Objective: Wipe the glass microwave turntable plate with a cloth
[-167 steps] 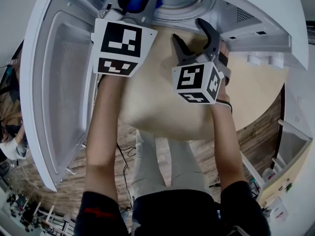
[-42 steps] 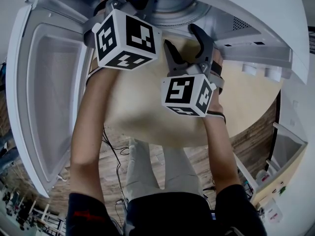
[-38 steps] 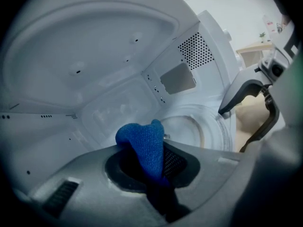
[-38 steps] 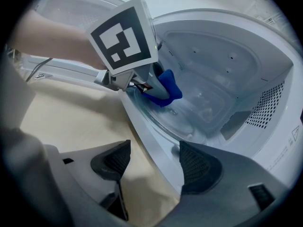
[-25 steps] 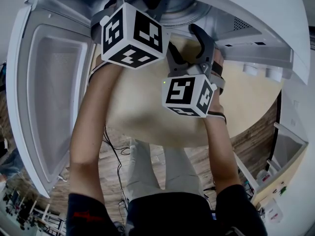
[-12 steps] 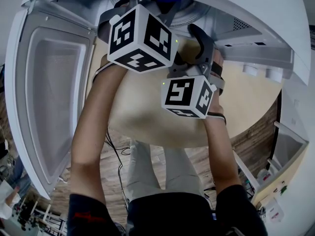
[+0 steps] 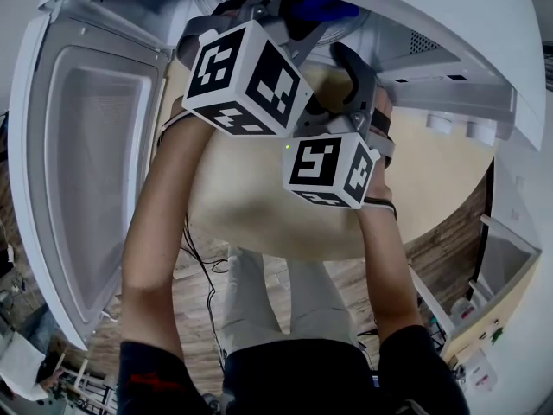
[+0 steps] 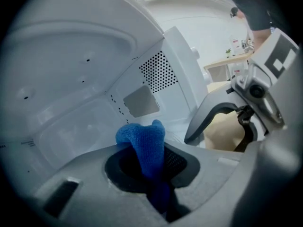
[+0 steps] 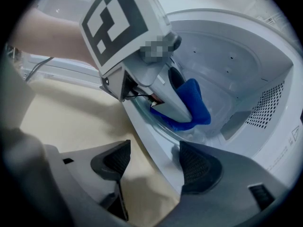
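Cloth (image 8: 144,143), blue, sits clamped in the left gripper (image 8: 151,171) inside the microwave cavity (image 9: 227,56), pressed against the front rim of the glass turntable plate (image 9: 157,126). Right gripper (image 9: 154,162): jaws wide apart, empty, at the cavity's front lip.

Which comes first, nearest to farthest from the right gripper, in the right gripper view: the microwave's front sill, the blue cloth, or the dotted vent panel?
1. Front sill: passes between the right gripper's open jaws.
2. Blue cloth: just inside the cavity, pinched by the left gripper.
3. Dotted vent panel: on the inner wall, far right.
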The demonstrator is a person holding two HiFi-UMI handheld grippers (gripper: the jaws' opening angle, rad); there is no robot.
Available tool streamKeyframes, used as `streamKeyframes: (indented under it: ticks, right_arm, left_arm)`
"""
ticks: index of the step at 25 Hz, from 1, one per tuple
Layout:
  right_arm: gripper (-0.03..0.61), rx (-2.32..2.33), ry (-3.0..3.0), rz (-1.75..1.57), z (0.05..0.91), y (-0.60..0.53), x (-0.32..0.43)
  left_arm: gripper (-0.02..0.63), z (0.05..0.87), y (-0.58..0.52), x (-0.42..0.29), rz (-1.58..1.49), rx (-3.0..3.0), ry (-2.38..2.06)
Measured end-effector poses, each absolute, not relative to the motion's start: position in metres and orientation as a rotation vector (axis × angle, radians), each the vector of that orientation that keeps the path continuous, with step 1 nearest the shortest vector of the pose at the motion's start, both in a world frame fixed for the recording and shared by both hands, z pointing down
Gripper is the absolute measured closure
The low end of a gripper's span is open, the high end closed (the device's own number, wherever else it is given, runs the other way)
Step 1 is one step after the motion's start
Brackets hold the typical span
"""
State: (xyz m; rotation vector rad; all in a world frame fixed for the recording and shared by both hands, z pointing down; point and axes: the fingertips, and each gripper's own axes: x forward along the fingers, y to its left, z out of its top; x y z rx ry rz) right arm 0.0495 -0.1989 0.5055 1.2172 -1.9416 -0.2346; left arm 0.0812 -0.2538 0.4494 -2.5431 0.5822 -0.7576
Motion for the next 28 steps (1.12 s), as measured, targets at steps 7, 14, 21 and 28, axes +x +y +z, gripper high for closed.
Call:
streamKeyframes:
  ticks: [7,14,21,28]
  right_arm:
    - [0.287,1.217,-1.942,-0.235,0.505,-0.199,0.05]
    - [0.287,1.217,-1.944,-0.234,0.505,-0.199,0.049]
    - [0.287,1.217,-1.944,-0.233,0.505,-0.199,0.049]
    - [0.287,1.217,-1.943,-0.235,0.505,-0.199,0.049]
  left_arm:
    - [0.56,0.449,-0.247,0.084,-0.731,-2.539,0.53]
    - [0.56,0.448,-0.25,0.081,-0.724,-2.557,0.569]
    - [0.56,0.448,-0.254,0.075,-0.718,-2.552,0.615]
    - [0.56,0.448,-0.256,0.069,-0.711,-2.54,0.649]
